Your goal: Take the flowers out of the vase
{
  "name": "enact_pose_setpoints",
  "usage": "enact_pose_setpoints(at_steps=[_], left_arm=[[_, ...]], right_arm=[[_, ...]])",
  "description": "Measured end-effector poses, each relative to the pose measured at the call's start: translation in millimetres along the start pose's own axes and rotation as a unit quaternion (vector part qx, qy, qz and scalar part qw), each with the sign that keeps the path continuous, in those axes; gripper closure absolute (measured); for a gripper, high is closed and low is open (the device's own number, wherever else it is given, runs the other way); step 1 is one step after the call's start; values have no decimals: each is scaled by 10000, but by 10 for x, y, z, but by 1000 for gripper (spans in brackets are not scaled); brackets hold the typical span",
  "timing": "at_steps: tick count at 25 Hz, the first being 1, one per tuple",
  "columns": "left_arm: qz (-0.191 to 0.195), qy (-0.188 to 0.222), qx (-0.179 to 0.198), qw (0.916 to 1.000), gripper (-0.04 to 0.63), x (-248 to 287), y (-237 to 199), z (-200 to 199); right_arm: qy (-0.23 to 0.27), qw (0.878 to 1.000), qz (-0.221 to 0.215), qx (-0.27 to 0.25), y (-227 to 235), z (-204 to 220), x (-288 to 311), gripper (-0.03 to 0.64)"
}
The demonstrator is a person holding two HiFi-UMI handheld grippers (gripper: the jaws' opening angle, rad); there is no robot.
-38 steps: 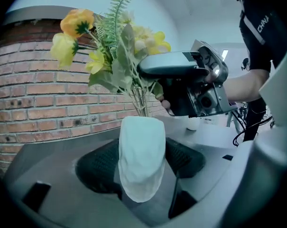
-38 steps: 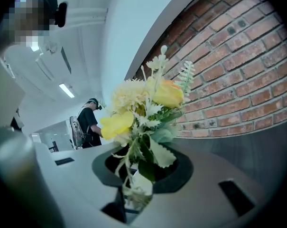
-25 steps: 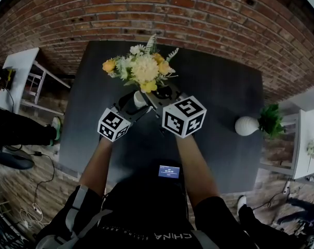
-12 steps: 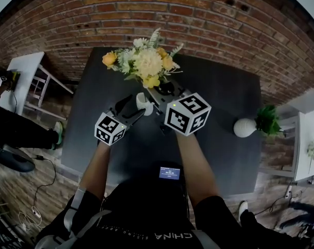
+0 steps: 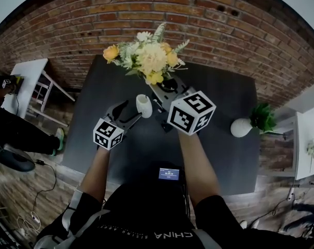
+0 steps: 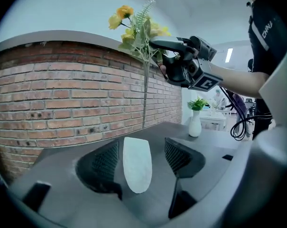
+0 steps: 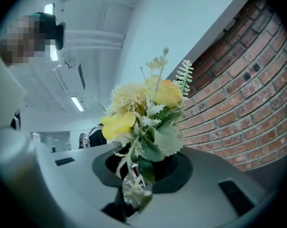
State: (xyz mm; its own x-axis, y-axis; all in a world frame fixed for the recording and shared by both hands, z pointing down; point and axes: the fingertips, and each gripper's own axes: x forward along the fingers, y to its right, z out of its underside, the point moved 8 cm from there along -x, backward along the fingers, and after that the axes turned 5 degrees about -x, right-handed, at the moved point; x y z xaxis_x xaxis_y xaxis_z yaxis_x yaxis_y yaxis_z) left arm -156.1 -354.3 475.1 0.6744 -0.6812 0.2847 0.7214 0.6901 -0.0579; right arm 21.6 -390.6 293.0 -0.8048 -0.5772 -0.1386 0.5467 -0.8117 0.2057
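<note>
right gripper (image 5: 163, 85): we see its jaws narrowed onto the stems, clamping the bunch just under the blooms.
flowers (image 5: 151, 58): a yellow, cream and white bouquet with fern sprigs, held upright in front of the brick wall (image 5: 208, 19). in the left gripper view we find the stem ends (image 6: 144, 120) hanging just above the vase mouth, clear of it.
left gripper (image 5: 128, 111): its jaws sit either side of the vase and we read them as holding it.
vase (image 5: 144, 105): small, white and empty, over the dark table (image 5: 219, 97), below and left of the bouquet.
elsewhere: we note a second white vase (image 5: 241, 127) with a green plant (image 5: 263, 117), well apart near the table's right edge.
</note>
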Motion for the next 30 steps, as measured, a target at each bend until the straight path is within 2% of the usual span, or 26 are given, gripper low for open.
enact_pose_setpoints(at_steps=[4,6,9,12,15,22,30], left_arm=[[-12,129,-23,9999,290,-95,62,-45],[-54,213,7,9998,359,-132,97,-75],[-165,275,44,9995,407,-190,115,-90],[-225,318,17,9992,523,-247,120,-80],[-202,368,-46,9991,583,-284,132,-73],[77,371,-58,9993,591,-217,256,-46],[197,342,-42,9992,591,-84,381,-51]], right_arm=[[-26,9999,99,-44,-32,-14,-101,515],[-76,9998,177,-41,-20,26,-161,515],[-201,9994,270,42,-5,127,-243,515],[-380,9985,384,89,9,258,-344,515],[-513,9972,511,163,39,400,-463,515],[-725,9928,852,418,155,681,-763,515],[-811,9903,1009,513,274,735,-905,515]])
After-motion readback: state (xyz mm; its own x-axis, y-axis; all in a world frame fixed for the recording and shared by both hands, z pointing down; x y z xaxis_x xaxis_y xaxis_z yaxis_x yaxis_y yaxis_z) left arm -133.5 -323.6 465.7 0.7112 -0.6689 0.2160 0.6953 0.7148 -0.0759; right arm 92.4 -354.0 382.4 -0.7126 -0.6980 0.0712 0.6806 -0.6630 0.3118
